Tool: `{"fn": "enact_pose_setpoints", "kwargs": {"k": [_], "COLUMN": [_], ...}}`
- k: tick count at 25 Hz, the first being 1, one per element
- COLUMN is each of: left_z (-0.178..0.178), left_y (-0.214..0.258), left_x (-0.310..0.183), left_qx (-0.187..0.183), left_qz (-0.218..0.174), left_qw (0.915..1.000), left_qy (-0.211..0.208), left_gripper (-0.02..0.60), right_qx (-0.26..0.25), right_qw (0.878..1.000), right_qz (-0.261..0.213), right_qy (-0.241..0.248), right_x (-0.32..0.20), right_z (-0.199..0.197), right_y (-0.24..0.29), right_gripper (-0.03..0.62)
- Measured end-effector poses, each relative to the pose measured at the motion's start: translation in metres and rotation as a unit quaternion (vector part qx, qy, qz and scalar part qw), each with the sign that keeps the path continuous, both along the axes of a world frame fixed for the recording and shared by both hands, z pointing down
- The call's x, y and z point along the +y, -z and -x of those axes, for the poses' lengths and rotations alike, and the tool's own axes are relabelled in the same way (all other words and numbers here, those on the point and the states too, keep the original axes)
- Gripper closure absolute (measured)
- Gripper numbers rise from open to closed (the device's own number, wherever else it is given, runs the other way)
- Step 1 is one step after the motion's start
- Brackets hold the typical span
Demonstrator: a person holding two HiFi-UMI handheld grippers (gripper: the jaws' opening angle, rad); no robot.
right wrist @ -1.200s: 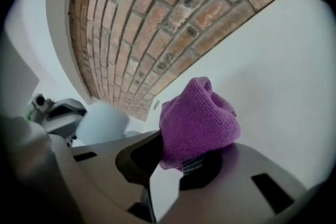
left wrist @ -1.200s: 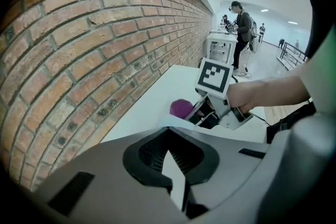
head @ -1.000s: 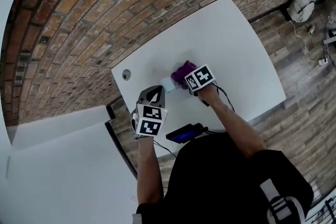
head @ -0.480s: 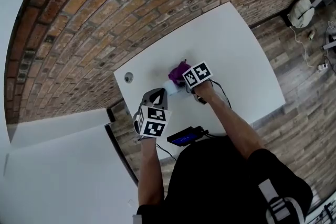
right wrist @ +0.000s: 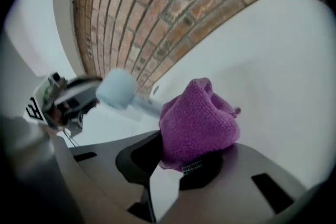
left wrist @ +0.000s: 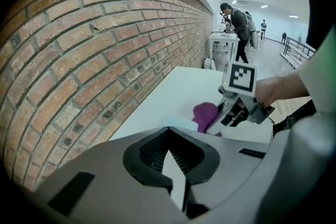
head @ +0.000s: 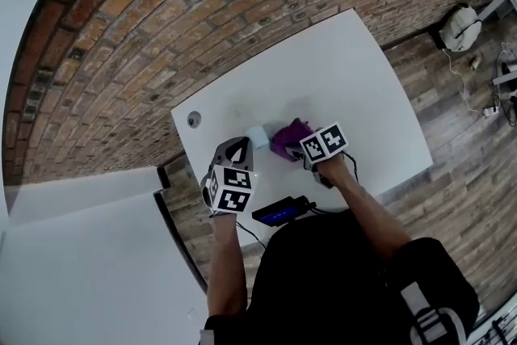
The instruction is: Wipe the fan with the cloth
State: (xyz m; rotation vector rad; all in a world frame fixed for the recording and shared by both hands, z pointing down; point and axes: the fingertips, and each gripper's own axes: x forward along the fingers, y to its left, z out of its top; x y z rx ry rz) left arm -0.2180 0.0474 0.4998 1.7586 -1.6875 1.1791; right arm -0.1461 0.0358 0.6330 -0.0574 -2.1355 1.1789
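A small pale-blue and white fan point(head: 257, 136) stands on the white table point(head: 339, 69). My left gripper point(head: 240, 148) is shut, its tips right against the fan's left side; whether any part is pinched is hidden. In the left gripper view the fan point(left wrist: 177, 122) shows just past the closed jaws. My right gripper point(head: 302, 146) is shut on a bunched purple cloth point(head: 287, 137), which hangs just right of the fan, apart from it. From the right gripper view the cloth point(right wrist: 197, 118) bulges out of the jaws, with the fan point(right wrist: 116, 89) and the left gripper point(right wrist: 71, 97) beyond.
A brick wall point(head: 202, 4) runs along the table's far edge. A round cable hole point(head: 194, 119) sits at the table's left corner. A dark device with a blue screen point(head: 281, 211) and a cable lies at the near edge. People stand far down the room point(left wrist: 239, 29).
The right gripper pulled the purple cloth off the fan, toward the right and nearer the person. The left gripper and the fan stayed where they were.
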Motion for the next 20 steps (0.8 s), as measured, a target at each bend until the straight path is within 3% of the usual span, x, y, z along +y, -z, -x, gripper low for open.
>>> {"fn": "enact_pose_setpoints", "kwargs": {"k": [4,8,12,15,20], "left_z": [-0.004,-0.025,-0.027,-0.019,0.008], "left_y": [0.009,-0.006,-0.024,-0.027,-0.028], "left_x": [0.013,0.038,0.039,0.034,0.032], "left_qx": [0.033,0.122,0.156,0.166,0.147], "left_qz": [-0.025,0.009,0.010,0.001,-0.001], "left_qw": [0.9990,0.9923,0.9867,0.9840,0.9854], "left_qy": [0.021,0.020,0.045,0.065,0.086], "left_gripper": [0.581,0.581,0.581,0.580,0.581], "right_qx": [-0.085,-0.143,-0.124,-0.095,-0.080], "right_qw": [0.993,0.983,0.981,0.986,0.992], "right_qz": [-0.070,-0.113,-0.113,-0.105,-0.084], "right_qy": [-0.042,0.014,0.101,0.091,0.057], "right_x": [-0.072,-0.078,-0.043,-0.042,-0.023], "right_z": [0.041,0.085,0.099,0.087,0.053], "right_y": [0.068,0.117,0.118,0.110,0.105], "right_gripper": [0.528,0.528,0.528,0.528,0.528]}}
